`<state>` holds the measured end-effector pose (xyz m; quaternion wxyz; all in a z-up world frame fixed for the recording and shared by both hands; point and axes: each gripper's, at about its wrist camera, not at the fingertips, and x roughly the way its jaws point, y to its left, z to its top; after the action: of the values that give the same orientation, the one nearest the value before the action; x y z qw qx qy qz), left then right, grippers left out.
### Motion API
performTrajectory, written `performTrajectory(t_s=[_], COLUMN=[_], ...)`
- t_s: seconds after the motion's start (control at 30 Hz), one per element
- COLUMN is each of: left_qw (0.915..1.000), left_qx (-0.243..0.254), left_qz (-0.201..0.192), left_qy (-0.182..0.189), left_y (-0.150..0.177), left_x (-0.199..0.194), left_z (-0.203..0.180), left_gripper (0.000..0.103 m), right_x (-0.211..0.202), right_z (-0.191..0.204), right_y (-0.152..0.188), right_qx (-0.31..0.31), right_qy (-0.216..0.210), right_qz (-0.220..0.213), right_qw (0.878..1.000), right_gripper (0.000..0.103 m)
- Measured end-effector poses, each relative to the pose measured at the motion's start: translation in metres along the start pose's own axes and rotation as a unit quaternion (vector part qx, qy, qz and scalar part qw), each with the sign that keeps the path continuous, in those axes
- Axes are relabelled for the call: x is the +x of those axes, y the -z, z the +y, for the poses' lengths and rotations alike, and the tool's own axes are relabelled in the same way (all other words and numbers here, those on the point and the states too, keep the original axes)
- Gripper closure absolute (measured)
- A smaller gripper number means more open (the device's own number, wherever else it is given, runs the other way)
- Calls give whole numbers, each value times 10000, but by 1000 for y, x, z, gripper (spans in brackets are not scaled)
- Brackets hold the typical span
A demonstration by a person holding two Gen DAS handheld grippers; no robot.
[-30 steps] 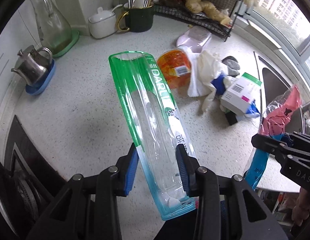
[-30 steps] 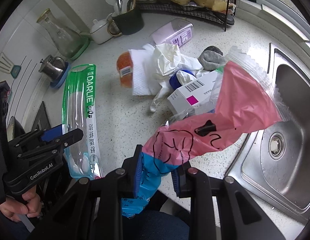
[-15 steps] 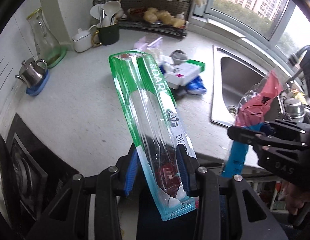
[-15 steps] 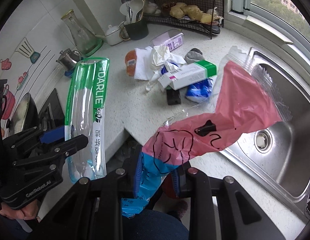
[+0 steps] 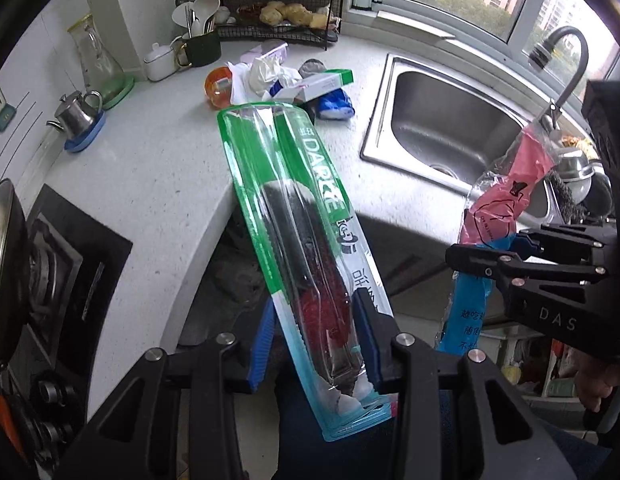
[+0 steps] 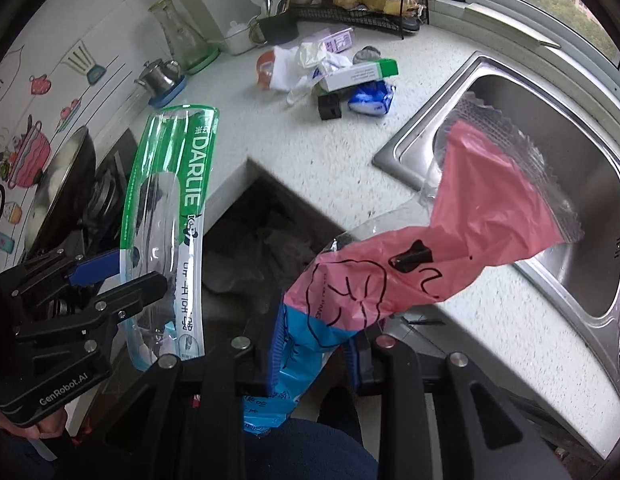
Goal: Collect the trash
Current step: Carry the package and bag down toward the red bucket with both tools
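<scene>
My left gripper [image 5: 316, 336] is shut on a clear green toothbrush blister pack [image 5: 285, 208], held off the counter's front edge; the pack also shows in the right wrist view [image 6: 169, 216]. My right gripper [image 6: 316, 350] is shut on a pink and blue plastic wrapper [image 6: 450, 240], seen at the right of the left wrist view [image 5: 506, 200]. A pile of trash stays on the white counter: a white and green box [image 6: 358, 74], crumpled white tissue [image 6: 310, 60], an orange cup [image 6: 263, 66], a blue packet [image 6: 372, 98] and a small black block [image 6: 330, 106].
A steel sink [image 5: 442, 128] with a faucet [image 5: 566, 64] is at the right. A kettle [image 5: 77, 114], a glass carafe [image 5: 97, 64], a utensil mug [image 5: 199, 46] and a wire rack [image 5: 281, 20] line the back. A stove [image 5: 49, 280] is at the left. A dark opening [image 6: 261, 248] lies below the counter corner.
Both grippers have pulled back from the counter and out past its front edge, each holding its item. The trash pile now looks farther away.
</scene>
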<state>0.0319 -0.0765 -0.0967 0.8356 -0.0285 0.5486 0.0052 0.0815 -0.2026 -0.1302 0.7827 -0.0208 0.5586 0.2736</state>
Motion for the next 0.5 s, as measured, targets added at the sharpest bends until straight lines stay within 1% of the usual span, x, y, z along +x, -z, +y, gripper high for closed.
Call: performTrajectory(t_s=[0.1,0.27,0.37,0.5], left_qw=[9999,9993,9987,9973], left_qx=[23,-128,-73,30], left_qz=[120,358,500,729], left_qy=[-30,-17,-1,13], left_y=[13,29,41,52], left_x=[1,7,17,36], left_z=[1,13,22,31], left_gripper=[67,67,67,67], right_x=[4,15,24,44], right_z=[8,18,20,26], right_y=[8,23,31,41], right_qx=[-58,-91,13,70], right_qy=[-84,-117,-179,-139], right_qz=[108,259,418,590], right_qw=[9999,9996,9990,9981], right_gripper=[79,79,79,79])
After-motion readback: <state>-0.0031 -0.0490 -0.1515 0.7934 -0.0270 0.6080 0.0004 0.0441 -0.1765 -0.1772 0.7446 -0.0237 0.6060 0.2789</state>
